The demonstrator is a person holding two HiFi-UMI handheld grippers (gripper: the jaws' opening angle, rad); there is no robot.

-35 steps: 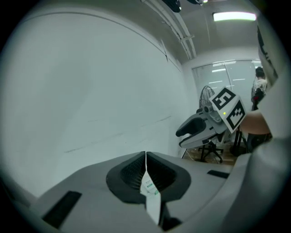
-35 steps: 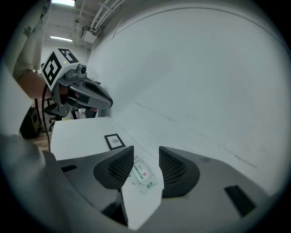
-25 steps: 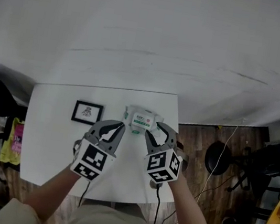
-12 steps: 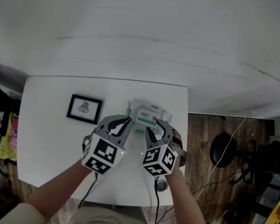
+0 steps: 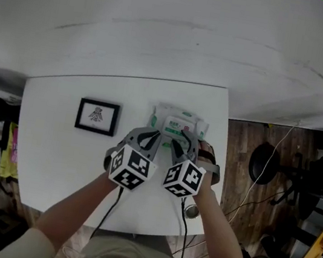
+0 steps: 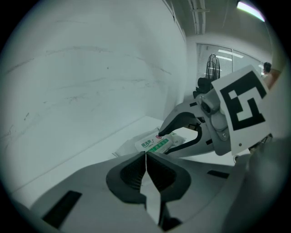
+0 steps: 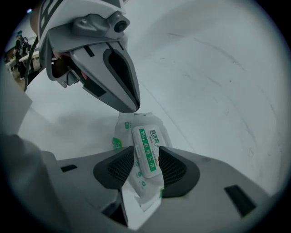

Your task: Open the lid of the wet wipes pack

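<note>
Seen from the head camera, a person stood at a white table [image 5: 46, 155] with a two-jaw gripper in each hand. Both grippers reached to a wet wipes pack [image 5: 179, 124] that lay toward the table's far right corner. A small black-framed picture [image 5: 97, 116] lay well apart to its left. The left gripper [image 5: 152, 133] had its tip at the pack's near left edge, while the right gripper [image 5: 183, 137] sat over the pack's near end. The two marker cubes [image 5: 132, 167] rode side by side just behind. A black stool [image 5: 264, 164] stood on the wood floor [image 5: 234, 168] to the right of the table. In the left gripper view, the left gripper [image 6: 145, 157] had its ribbed pads pressed together with nothing between them. Beyond them lay the pack [image 6: 154, 144], with the right gripper's dark jaws reaching around it from the right. In the right gripper view, the right gripper [image 7: 146, 160] was clamped on the pack [image 7: 150, 124], one ribbed pad against each long side of its near half. The white lid [image 7: 148, 152], printed in green, lay flat and closed on top between the pads. The left gripper [image 7: 128, 105] held its closed tip just over the pack's far end; whether it touched the wrapper could not be made out.
</note>
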